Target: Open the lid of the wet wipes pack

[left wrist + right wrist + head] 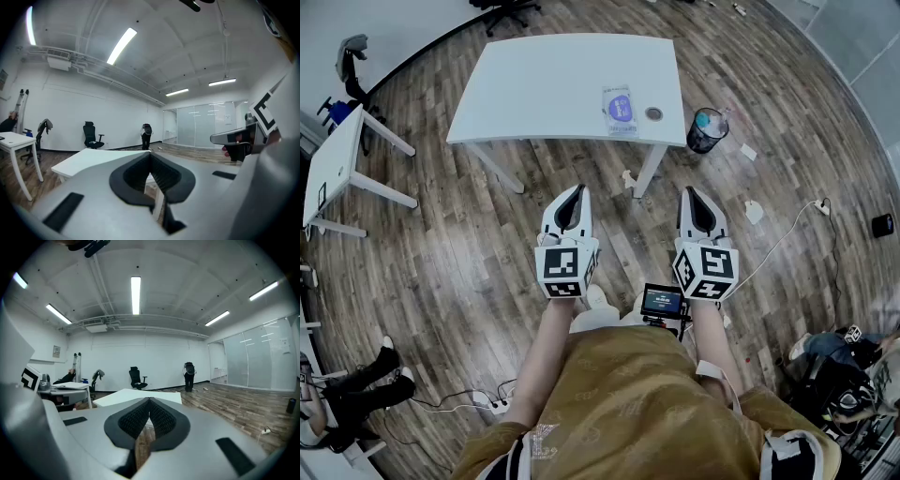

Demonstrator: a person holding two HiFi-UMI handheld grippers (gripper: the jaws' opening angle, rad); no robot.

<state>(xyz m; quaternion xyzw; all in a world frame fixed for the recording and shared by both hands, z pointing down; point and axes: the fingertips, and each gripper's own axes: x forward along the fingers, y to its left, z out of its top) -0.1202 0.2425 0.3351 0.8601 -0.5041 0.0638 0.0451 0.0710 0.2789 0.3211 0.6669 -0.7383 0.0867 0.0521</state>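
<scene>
**Wipes pack is way out ahead, both grippers closed and empty**

The wet wipes pack (620,111) is lying flat on the white table (534,84), towards its right end and a bit back from the near edge. It's looking like a soft, flat rectangular pouch, pale with a blue patch in the middle where I'm guessing the lid is. Too small to make out a hinge. Its long axis is running away from me, tilted just slightly.

Both grippers are hanging well short of the table, over the wood floor. The pack is sitting straight ahead, between their two lines. I'm judging the left gripper (575,191) a touch nearer than the right gripper (693,193).

Both are pressed together at the tips with nothing between the ribbed black pads (161,420).

A small dark round thing (653,113) is sitting just right of the pack, and there's a bin (706,130) off the table's right corner.
</scene>
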